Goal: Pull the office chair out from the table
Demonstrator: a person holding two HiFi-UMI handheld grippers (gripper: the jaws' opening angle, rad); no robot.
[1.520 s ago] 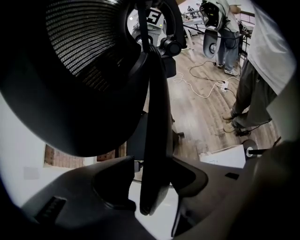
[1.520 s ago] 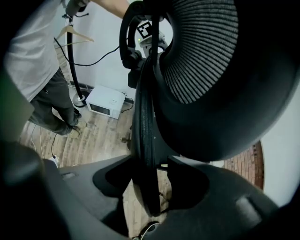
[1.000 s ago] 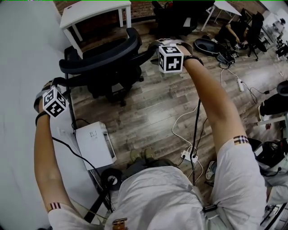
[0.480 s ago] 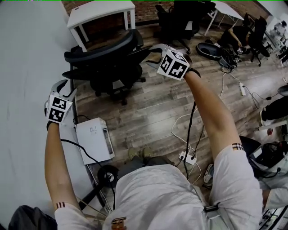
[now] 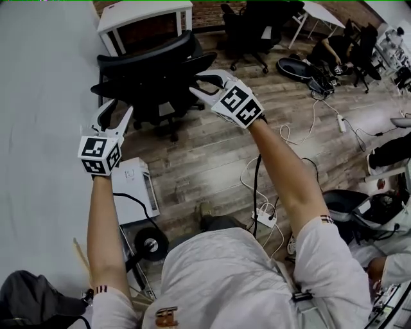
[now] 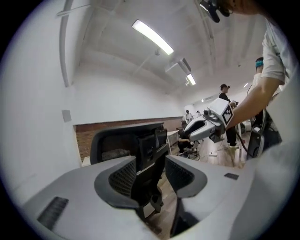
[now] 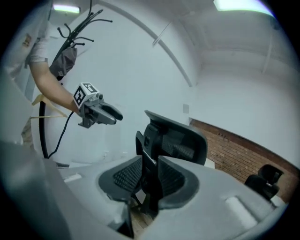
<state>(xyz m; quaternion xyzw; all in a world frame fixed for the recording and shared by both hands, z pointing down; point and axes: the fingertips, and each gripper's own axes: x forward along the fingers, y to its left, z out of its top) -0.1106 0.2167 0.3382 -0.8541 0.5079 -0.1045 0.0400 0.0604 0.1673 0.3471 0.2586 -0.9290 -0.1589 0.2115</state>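
Observation:
The black office chair [image 5: 151, 74] stands on the wood floor beside the white table [image 5: 38, 128], its mesh back turned toward me. My left gripper [image 5: 115, 110] hangs over the table's edge, short of the chair's near arm. My right gripper [image 5: 199, 82] hovers just off the chair's right armrest. Neither touches the chair. The jaws of both are closing, with nothing between them. Through the gap in the left gripper [image 6: 152, 180] I see the chair's back [image 6: 136, 145] and the right gripper [image 6: 204, 125]. Past the right gripper [image 7: 150, 183] stand the chair [image 7: 173, 140] and the left gripper [image 7: 101, 115].
A white box [image 5: 131, 189] sits on the floor by the table's leg. A power strip with cables [image 5: 263, 218] lies near my feet. A small white desk [image 5: 144, 13] and more black chairs [image 5: 257, 26] stand behind. A person [image 5: 334, 45] sits at far right.
Both grippers have come away from the chair's armrests, risen and rolled. The right jaws have narrowed. The chair now sits farther from me in the head view.

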